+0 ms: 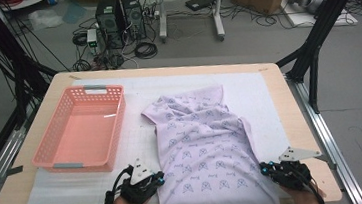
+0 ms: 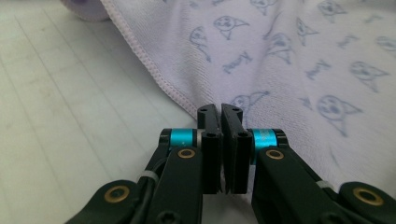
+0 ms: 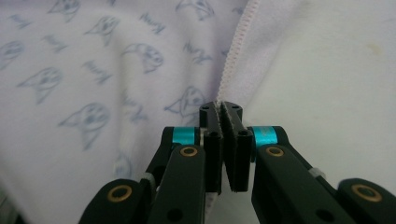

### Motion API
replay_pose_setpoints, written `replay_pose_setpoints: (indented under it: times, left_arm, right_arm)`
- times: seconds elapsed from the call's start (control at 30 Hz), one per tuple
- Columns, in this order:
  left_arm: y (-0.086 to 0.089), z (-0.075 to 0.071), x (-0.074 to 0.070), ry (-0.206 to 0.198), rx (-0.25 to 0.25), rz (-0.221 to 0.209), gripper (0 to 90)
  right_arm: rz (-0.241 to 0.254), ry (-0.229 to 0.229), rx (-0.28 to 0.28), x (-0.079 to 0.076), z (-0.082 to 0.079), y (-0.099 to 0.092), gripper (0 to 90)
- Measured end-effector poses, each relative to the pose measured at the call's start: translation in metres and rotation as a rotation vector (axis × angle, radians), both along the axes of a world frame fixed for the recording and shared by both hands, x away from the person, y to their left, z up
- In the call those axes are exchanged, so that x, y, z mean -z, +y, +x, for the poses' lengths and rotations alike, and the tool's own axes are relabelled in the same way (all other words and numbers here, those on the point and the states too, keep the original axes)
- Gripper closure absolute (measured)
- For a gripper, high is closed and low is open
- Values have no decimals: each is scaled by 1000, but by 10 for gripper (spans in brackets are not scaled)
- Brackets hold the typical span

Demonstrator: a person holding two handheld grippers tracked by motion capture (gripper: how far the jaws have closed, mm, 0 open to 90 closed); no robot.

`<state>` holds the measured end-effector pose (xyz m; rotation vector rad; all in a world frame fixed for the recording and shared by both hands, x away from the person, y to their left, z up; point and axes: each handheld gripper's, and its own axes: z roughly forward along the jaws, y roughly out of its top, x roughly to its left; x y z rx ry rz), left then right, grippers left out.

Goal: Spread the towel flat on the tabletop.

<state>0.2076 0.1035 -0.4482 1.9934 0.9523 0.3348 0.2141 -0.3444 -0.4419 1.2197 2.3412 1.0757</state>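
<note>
A lilac printed garment (image 1: 201, 145) lies rumpled on the white mat (image 1: 263, 94), reaching the table's near edge, beside a pink basket (image 1: 78, 129). The left gripper (image 1: 157, 178) is clamped on the garment's left hem near that edge. The right gripper (image 1: 265, 166) is pinched on the right stitched hem.

Counted on the bench (image 1: 291, 121): one lilac printed garment (image 1: 203, 145), one pink basket (image 1: 79, 132) (nothing lay in it), one white mat (image 1: 263, 94). Two grippers were present, left (image 1: 152, 179) and right (image 1: 272, 169).
</note>
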Motion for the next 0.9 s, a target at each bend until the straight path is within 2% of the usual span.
replay_pose_setpoints:
  times: [0.17, 0.37, 0.4, 0.43, 0.47, 0.57, 0.63, 0.73, 0.83, 0.9]
  left_arm:
    - [19, -20, -2, -2, 4, 2, 863]
    - [35, -41, -1, 20, 25, -23, 862]
    - [36, -42, -1, 5, 23, -32, 853]
    - [36, -41, -1, -8, 12, -47, 810]
    - [36, -38, -1, -14, 1, -56, 733]
    - [33, -23, -3, -33, -26, -76, 573]
    - [29, -11, -6, -55, -44, -81, 531]
    - [23, 10, -10, -64, -59, -78, 490]
    - [19, 32, -7, -43, -86, -70, 475]
    - [17, 41, -4, -25, -106, -75, 469]
  right_arm:
    - [22, 6, -88, -6, -22, 5, 870]
    - [45, 45, -136, -7, -43, -5, 871]
    - [45, 44, -137, -7, -45, -6, 861]
    - [47, 33, -134, -7, -46, -8, 770]
    - [44, 16, -109, -7, -46, -8, 679]
    - [62, -32, -66, -13, -37, -6, 603]
    - [62, -68, -38, -18, -26, -1, 594]
    - [51, -105, -11, -22, -5, 16, 592]
    - [-77, -121, -23, -17, 16, 41, 593]
    - [-147, -120, -22, -11, 29, 50, 643]
